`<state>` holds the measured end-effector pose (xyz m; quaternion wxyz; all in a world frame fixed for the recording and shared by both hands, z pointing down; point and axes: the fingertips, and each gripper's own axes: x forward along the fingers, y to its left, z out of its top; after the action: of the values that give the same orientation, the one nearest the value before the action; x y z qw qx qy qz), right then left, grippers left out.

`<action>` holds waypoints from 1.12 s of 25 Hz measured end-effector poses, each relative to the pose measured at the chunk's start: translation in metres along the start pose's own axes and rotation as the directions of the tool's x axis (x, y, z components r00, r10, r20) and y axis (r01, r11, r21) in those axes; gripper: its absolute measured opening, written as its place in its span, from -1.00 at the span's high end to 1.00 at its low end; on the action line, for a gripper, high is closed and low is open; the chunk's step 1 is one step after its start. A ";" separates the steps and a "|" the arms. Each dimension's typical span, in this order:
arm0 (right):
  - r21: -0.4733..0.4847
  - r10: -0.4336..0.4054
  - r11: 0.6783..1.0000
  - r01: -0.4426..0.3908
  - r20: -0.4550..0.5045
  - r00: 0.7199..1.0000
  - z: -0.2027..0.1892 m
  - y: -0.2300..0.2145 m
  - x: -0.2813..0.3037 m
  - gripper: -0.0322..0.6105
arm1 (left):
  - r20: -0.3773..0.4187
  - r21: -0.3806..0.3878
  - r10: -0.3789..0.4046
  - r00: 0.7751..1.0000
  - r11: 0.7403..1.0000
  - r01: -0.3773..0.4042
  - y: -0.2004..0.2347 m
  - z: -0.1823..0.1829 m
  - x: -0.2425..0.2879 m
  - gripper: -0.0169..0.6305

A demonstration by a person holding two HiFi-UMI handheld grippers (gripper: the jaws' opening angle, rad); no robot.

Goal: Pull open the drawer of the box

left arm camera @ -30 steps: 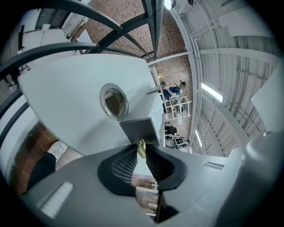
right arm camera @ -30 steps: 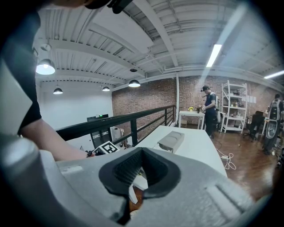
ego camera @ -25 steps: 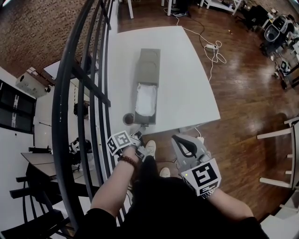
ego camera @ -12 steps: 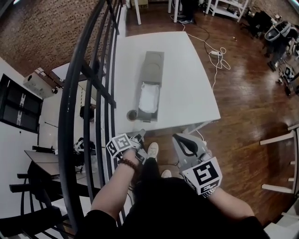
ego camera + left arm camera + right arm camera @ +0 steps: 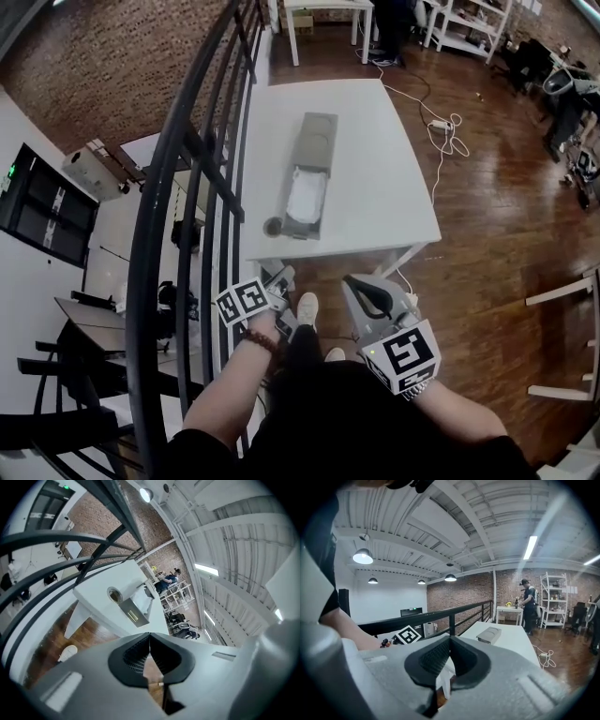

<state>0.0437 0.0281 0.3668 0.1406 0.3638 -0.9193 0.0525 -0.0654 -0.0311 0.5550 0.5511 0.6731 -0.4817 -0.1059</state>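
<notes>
The box (image 5: 314, 141) was matt grey, the table (image 5: 375, 187) smooth white, the floor (image 5: 506, 253) glossy wood, the wall (image 5: 84, 75) rough brick.

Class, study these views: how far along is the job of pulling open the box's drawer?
Done: the grey drawer of the grey rectangular box sits pulled out on the white table, white contents showing. In hand: nothing; the left gripper has just closed its jaws with nothing between them, the right gripper is shut and empty, both short of the table. Left: apparently nothing.

Loft lab: brick walls (image 5: 94, 56), shelving (image 5: 466, 28), monitors (image 5: 37, 217), worktable (image 5: 375, 187).
</notes>
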 end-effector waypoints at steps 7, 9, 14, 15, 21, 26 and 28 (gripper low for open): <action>0.010 0.038 0.999 -0.038 0.020 0.999 -0.001 0.021 -0.008 0.92 | 0.016 0.273 0.007 1.000 0.962 -0.011 -0.043 -0.007 -0.038 0.91; 0.014 0.049 0.999 -0.049 0.024 0.999 -0.002 0.026 -0.010 0.92 | 0.027 0.379 0.020 0.999 0.925 -0.029 -0.056 -0.006 -0.049 0.91; 0.011 0.076 0.997 -0.076 0.033 0.997 0.000 0.038 -0.010 0.92 | 0.042 0.574 0.040 0.998 0.817 -0.057 -0.086 -0.014 -0.072 0.91; 0.013 0.080 0.997 -0.081 0.035 0.996 0.000 0.040 -0.010 0.92 | 0.045 0.595 0.039 0.998 0.801 -0.058 -0.090 -0.014 -0.076 0.91; 0.016 0.083 0.996 -0.084 0.049 0.995 0.008 0.048 -0.005 0.92 | 0.036 0.682 0.007 0.999 0.731 -0.030 -0.114 -0.015 -0.092 0.91; 0.023 0.052 0.998 -0.054 0.065 0.997 0.014 0.052 0.003 0.92 | 0.002 0.711 -0.015 1.000 0.704 0.009 -0.118 -0.013 -0.097 0.91; 0.029 0.039 0.999 -0.041 0.072 0.997 0.018 0.056 0.007 0.92 | -0.012 0.731 -0.021 1.000 0.682 0.024 -0.119 -0.012 -0.102 0.91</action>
<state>-0.0035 0.0607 0.3523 0.1011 0.3492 -0.9299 0.0562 -0.0460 0.0460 0.4195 0.2365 0.8429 -0.4750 0.0890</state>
